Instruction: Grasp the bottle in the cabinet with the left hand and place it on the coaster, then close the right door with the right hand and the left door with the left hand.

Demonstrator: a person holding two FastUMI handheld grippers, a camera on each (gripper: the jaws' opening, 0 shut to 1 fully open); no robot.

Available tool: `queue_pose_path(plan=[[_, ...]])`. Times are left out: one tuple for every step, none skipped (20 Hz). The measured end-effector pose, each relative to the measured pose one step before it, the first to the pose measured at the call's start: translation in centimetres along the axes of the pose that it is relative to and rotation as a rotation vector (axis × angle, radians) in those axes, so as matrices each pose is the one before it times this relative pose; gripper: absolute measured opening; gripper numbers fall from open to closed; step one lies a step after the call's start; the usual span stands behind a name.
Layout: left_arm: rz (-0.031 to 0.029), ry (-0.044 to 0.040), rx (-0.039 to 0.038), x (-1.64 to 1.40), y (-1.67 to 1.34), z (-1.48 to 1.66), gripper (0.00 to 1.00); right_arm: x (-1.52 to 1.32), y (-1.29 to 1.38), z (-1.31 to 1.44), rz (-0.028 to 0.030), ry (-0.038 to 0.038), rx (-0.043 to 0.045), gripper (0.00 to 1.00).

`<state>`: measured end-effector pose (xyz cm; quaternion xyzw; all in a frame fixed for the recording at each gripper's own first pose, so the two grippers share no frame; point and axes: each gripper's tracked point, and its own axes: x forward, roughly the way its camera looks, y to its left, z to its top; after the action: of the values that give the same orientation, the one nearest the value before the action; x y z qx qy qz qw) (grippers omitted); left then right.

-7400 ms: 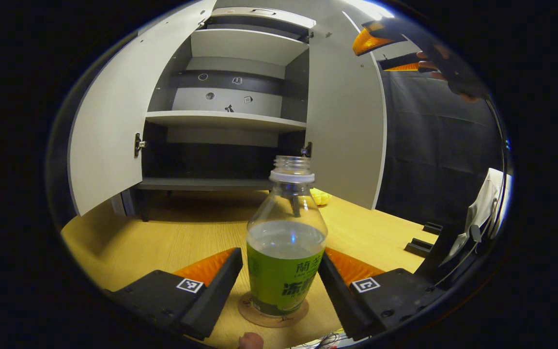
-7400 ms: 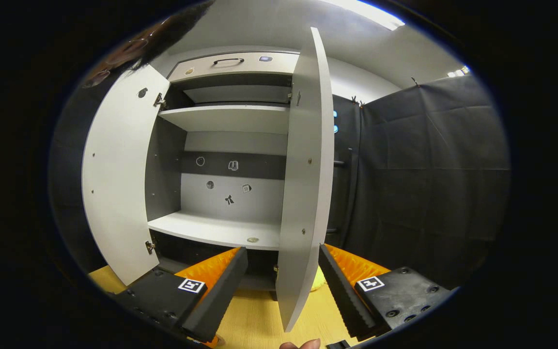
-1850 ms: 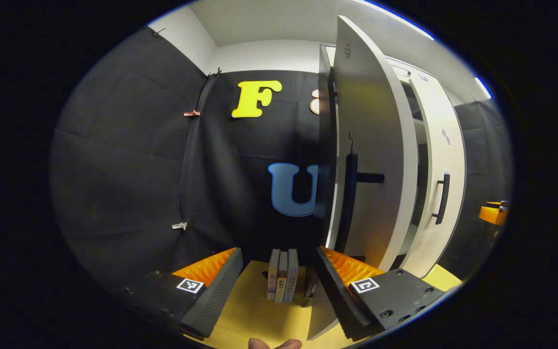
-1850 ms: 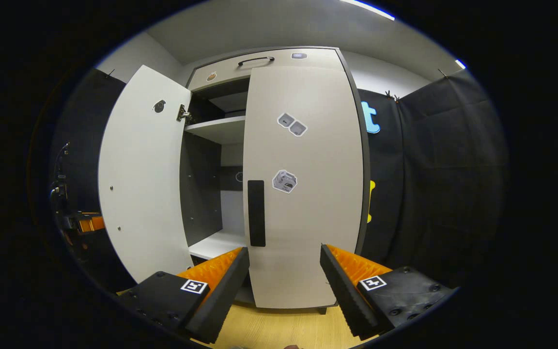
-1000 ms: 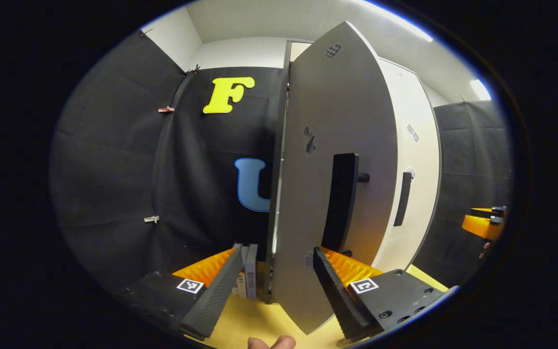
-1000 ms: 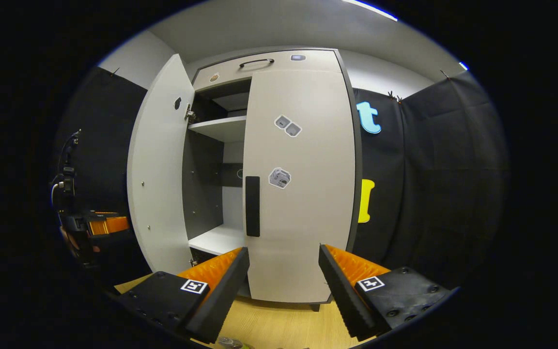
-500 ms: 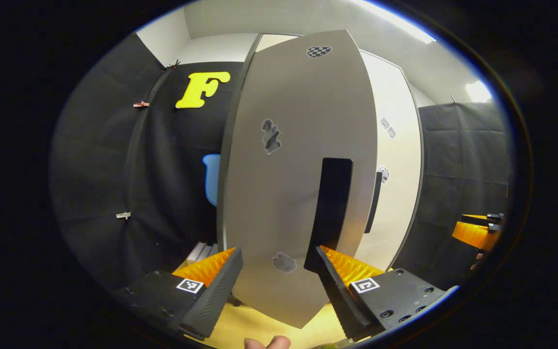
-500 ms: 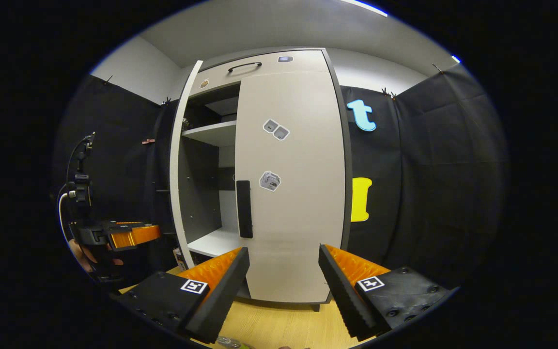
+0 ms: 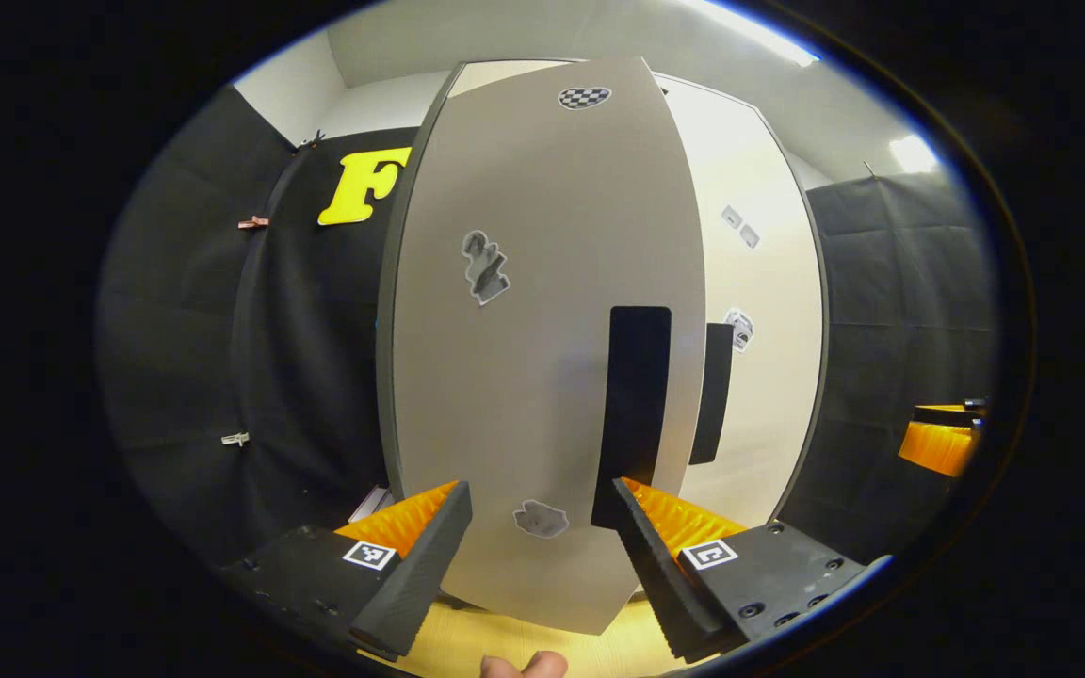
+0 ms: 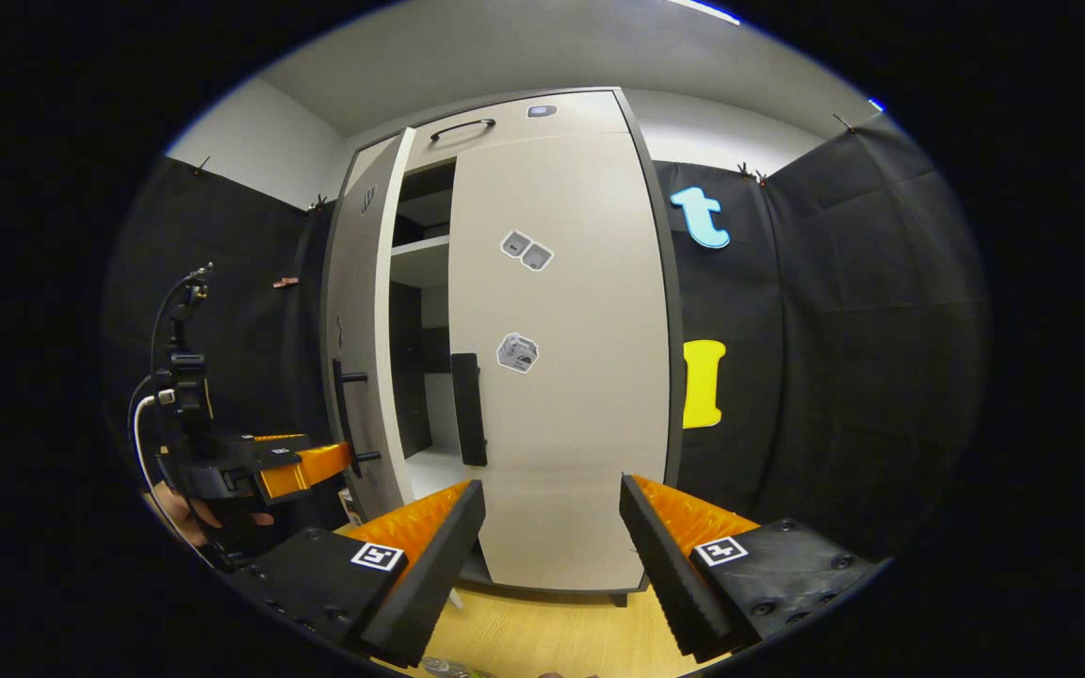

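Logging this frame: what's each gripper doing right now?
Left gripper: open, holding nothing, against the left door, which is ajar.
Right gripper: open, empty, facing the shut right door.

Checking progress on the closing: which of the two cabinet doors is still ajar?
The left door, beside the left gripper; a gap shows the shelves. The right door sits flush.

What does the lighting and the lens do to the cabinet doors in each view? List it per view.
Left gripper view: the left door is shaded grey and bows outward from fisheye distortion, while the right door behind it is bright cream under a glaring ceiling light. Right gripper view: the right door is evenly lit, its edges curved; the cabinet interior is dim.
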<state>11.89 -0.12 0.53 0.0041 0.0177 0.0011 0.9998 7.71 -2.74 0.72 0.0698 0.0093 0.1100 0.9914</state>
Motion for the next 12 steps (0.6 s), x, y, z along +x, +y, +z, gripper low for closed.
queue_pose_path(plan=[[0.00010, 0.00120, 0.00394, 0.497, -0.220, 0.016, 0.95, 0.136, -0.114, -0.040, 0.00097, -0.00119, 0.00218, 0.96], [-0.00083, -0.00031, 0.00346, 0.612, -0.199, -0.079, 0.95, 0.129, -0.100, 0.007, 0.00202, -0.00049, 0.00465, 0.96], [-0.00056, 0.00011, 0.00310, 0.369, -0.192, 0.011, 0.92, 0.237, -0.094, -0.027, 0.00331, 0.00057, 0.00441, 0.96], [-0.00099, -0.00055, 0.00380, 0.299, -0.416, 0.079, 0.92, 0.173, -0.120, -0.090, 0.00045, 0.00125, 0.00279, 0.96], [0.00025, -0.00010, 0.00108, 0.374, -0.307, -0.004, 0.92, 0.261, -0.183, -0.036, 0.00103, 0.00157, 0.00155, 0.96], [0.00115, 0.00064, 0.00051, 0.296, -0.113, 0.003, 0.92, 0.149, -0.120, -0.036, 0.00055, 0.00205, 0.00159, 0.96], [0.00179, -0.00040, -0.00151, 0.331, -0.135, 0.071, 0.92, 0.130, -0.176, -0.045, 0.00083, 0.00086, 0.00178, 0.96], [0.00139, 0.00036, -0.00071, 0.339, -0.083, -0.026, 0.92, 0.168, -0.138, -0.026, 0.00197, 0.00077, 0.00202, 0.96], [0.00125, -0.00041, -0.00204, 0.296, -0.158, 0.034, 0.92, 0.177, -0.174, -0.063, 0.00155, 0.00117, 0.00113, 0.96], [0.00077, 0.00058, -0.00078, 0.240, -0.142, 0.022, 0.92, 0.115, -0.135, -0.010, 0.00106, 0.00070, 0.00089, 0.96], [0.00031, -0.00066, 0.00158, 0.257, -0.102, 0.004, 0.92, 0.136, -0.095, -0.038, 0.00057, 0.00083, 0.00110, 0.96], [-0.00016, -0.00071, 0.00576, 0.211, -0.056, 0.066, 0.92, 0.142, -0.085, -0.002, 0.00079, 0.00007, 0.00161, 0.96]])
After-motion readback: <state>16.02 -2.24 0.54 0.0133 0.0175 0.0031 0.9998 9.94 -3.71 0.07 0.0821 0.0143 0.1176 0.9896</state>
